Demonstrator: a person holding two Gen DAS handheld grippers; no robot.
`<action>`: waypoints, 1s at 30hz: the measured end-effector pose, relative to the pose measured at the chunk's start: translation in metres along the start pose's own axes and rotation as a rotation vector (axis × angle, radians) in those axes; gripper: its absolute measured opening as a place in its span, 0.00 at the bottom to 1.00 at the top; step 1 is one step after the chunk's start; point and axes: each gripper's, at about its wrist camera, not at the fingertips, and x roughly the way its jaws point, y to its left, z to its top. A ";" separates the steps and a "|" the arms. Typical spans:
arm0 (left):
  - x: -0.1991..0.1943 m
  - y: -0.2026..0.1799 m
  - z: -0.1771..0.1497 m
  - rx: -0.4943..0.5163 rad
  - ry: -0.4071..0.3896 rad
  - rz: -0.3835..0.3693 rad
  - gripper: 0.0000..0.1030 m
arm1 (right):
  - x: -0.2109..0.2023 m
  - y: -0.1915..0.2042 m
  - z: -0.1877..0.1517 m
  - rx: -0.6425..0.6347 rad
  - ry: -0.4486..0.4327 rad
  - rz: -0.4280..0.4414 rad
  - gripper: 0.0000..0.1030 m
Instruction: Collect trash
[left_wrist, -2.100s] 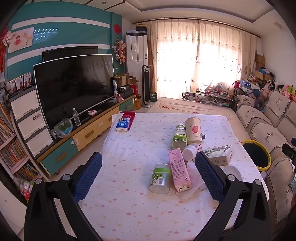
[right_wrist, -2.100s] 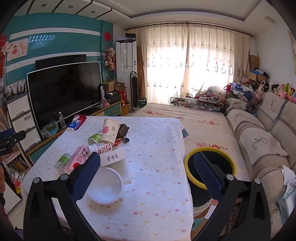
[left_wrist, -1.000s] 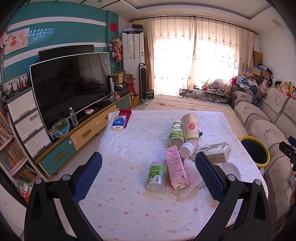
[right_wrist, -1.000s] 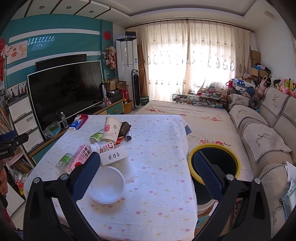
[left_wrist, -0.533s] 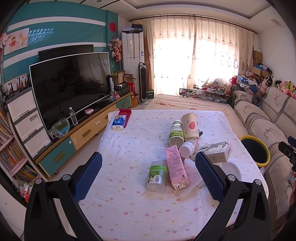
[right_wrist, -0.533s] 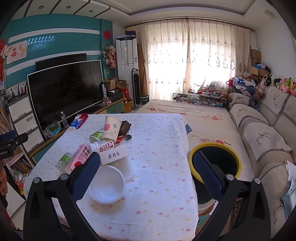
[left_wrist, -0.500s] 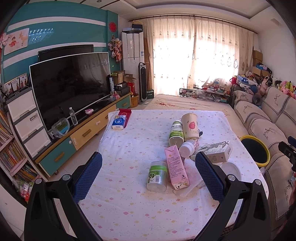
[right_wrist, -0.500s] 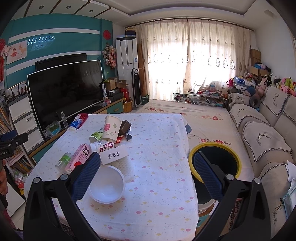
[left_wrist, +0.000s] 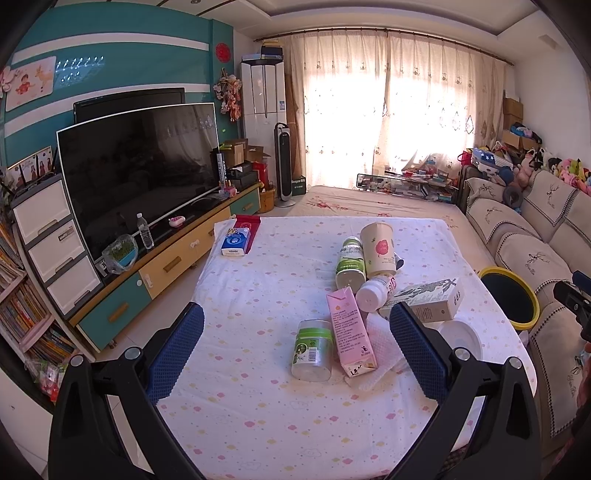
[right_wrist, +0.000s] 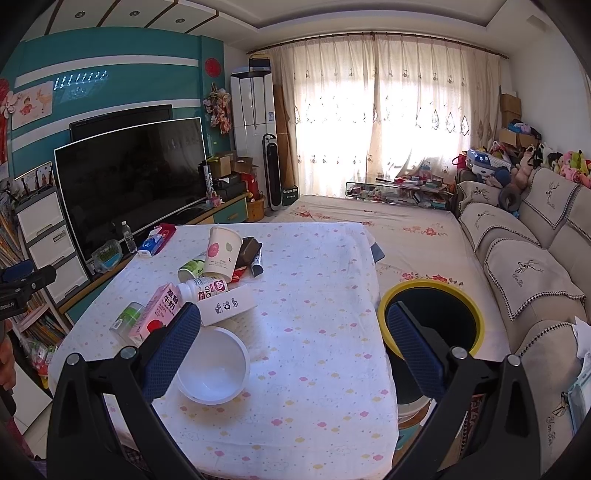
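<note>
Both grippers, left gripper (left_wrist: 295, 347) and right gripper (right_wrist: 293, 349), are held spread wide and empty above a cloth-covered table (left_wrist: 258, 295). The trash is heaped mid-table: a pink carton (left_wrist: 351, 330) touching a clear jar (left_wrist: 312, 349), a white bottle (left_wrist: 373, 293), a paper cup (left_wrist: 378, 249) and a white bowl (right_wrist: 212, 369). A yellow-rimmed bin (right_wrist: 432, 317) is seen beside the table's right edge. Neighbours could be knocked over or rolled off if one crowded piece is seized carelessly.
</note>
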 end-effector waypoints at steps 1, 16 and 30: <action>0.000 0.000 0.000 0.001 0.000 0.000 0.96 | 0.000 0.000 0.000 0.000 0.000 0.001 0.94; 0.000 -0.001 0.000 0.002 0.001 -0.002 0.96 | 0.000 0.000 0.000 0.000 0.001 0.001 0.94; 0.002 -0.002 0.000 0.005 0.005 -0.008 0.96 | 0.004 0.001 -0.003 0.002 0.009 0.006 0.94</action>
